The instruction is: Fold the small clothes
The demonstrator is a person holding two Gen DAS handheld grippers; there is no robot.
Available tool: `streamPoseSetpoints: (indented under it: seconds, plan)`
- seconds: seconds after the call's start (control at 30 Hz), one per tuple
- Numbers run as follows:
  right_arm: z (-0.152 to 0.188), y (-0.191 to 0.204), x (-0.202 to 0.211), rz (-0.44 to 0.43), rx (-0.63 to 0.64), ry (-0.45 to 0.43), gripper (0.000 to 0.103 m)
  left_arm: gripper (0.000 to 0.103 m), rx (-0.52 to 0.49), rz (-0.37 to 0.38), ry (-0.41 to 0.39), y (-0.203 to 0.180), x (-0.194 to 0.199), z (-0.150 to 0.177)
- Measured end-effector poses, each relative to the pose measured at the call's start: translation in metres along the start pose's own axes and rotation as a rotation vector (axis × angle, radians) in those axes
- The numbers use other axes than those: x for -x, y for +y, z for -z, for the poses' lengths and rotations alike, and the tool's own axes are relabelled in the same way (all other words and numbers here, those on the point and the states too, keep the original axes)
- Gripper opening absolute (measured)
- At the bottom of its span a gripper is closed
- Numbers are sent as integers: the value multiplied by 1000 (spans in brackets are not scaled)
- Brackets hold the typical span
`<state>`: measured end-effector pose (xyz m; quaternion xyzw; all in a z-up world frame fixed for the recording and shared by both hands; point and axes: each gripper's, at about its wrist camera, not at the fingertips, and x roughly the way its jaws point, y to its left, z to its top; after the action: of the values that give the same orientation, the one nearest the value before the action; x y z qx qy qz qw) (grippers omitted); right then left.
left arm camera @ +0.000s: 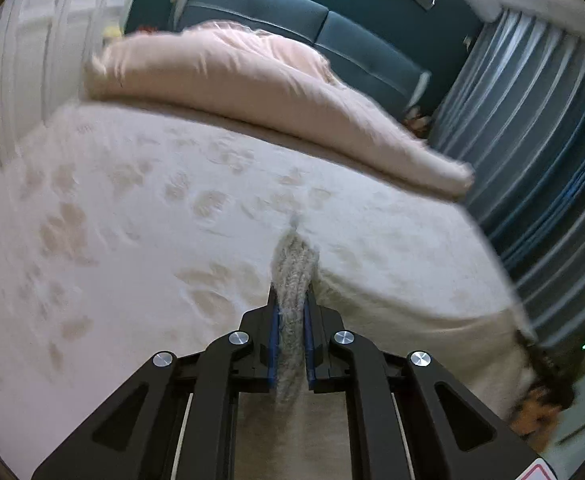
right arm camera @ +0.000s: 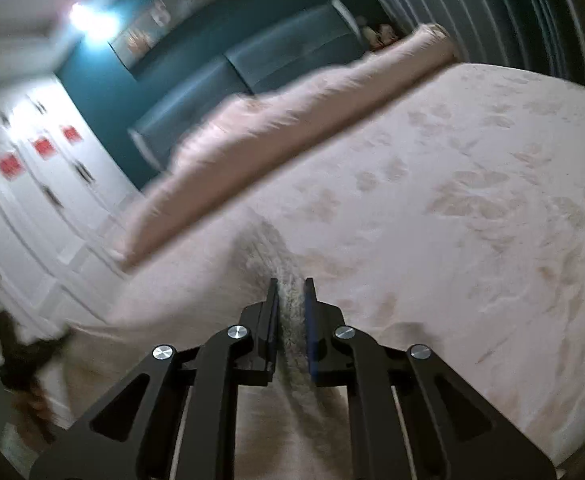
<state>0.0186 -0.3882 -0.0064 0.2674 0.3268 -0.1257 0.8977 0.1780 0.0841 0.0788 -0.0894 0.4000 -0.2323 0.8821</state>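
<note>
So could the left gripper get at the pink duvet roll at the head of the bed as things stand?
Probably not: the left gripper is shut on the fuzzy cloth, and the pink duvet roll lies apart across the bedspread.

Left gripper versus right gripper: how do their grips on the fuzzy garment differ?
The left gripper clamps a thick grey-white bunch of the fuzzy garment that bulges past its jaws. The right gripper holds a flatter, blurrier stretch between slightly wider jaws. Both are shut on it above the patterned bedspread.

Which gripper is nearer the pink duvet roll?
Cannot tell. Left gripper and right gripper each pinch fluffy cream fabric, with the pink duvet roll well beyond both across the bed.
</note>
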Motion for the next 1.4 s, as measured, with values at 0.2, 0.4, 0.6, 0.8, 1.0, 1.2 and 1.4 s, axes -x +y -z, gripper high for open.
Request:
streamPoseSetpoints:
  seconds: [0.2,0.4,0.6,0.8,1.0,1.2,1.4]
  plan:
    - [15,-7,-13,31,-43,63,10,8,115,-130,264,46,-88,64]
    - [31,-17,-55,248,73,208,12,10,143,-108,244,46,-89,67]
    - [32,37,23,161,62,7,24,13,147,-142,226,38,-61,67]
    - [119,186,15,-225,359,258,24,37,17,40,213,-36,-11,103]
    - [153,162,5,-114,395,349,21,37,-72,-125,342,-41,-28,160]
    - [120,3,54,188,152,333,13,27,8,-137,351,23,12,176]
    - [98,14,82,182,75,248,8,24,128,-83,292,19,33,165]
